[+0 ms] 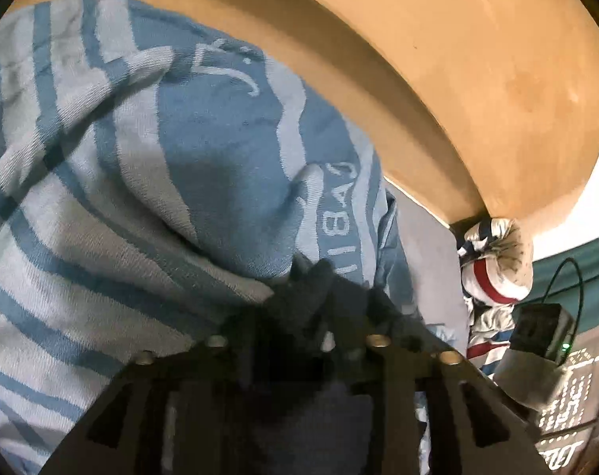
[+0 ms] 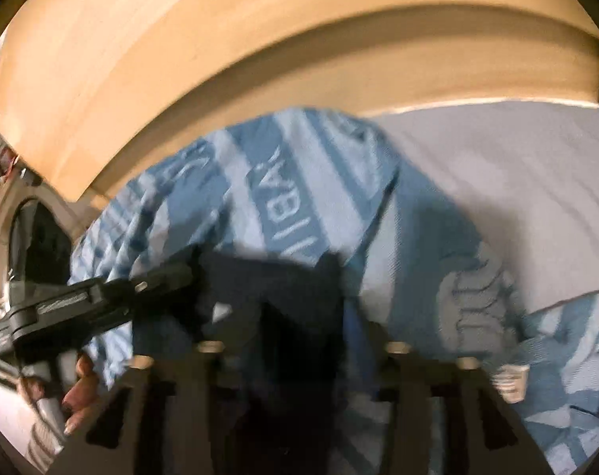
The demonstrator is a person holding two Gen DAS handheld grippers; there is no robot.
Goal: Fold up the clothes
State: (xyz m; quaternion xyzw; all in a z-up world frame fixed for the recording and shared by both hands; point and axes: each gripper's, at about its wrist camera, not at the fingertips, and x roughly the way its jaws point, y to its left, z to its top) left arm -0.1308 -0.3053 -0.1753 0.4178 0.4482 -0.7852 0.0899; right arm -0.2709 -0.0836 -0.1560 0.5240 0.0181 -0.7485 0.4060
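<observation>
left tongs [image 1: 319, 273]: seen from behind, angled steeply down; dark fingers bunched into the blue cloth, tips buried in folds; cannot tell how wide they stand or whether they pinch it
left tongs, other view: body and handle [image 2: 73, 308] enter from the left of the right wrist view, reaching into the same cloth
hand [image 2: 77, 392]: person's fingers partly visible under that handle, low left
right tongs [image 2: 283, 277]: angled down, blurred; dark fingers sit against the cloth, gap between them in shadow; grip cannot be told
towel [image 1: 149, 166]: blue-and-pale striped woven cloth, lifted and bunched in front of both tongs, draped over a grey surface [image 2: 497, 166]
writing on towel: woven band with letters, mirrored/upside down, partly "BA" or "ABI" readable [image 2: 275, 194]; rest hidden in folds
tag [image 2: 511, 384]: small pale label at the cloth edge, right side, text too blurred
wooden board [image 1: 477, 79]: tan curved edge behind the towel
clothes heap [image 1: 497, 265]: white, red, navy pieces at right
black box [image 1: 541, 330]: green light, cable attached
</observation>
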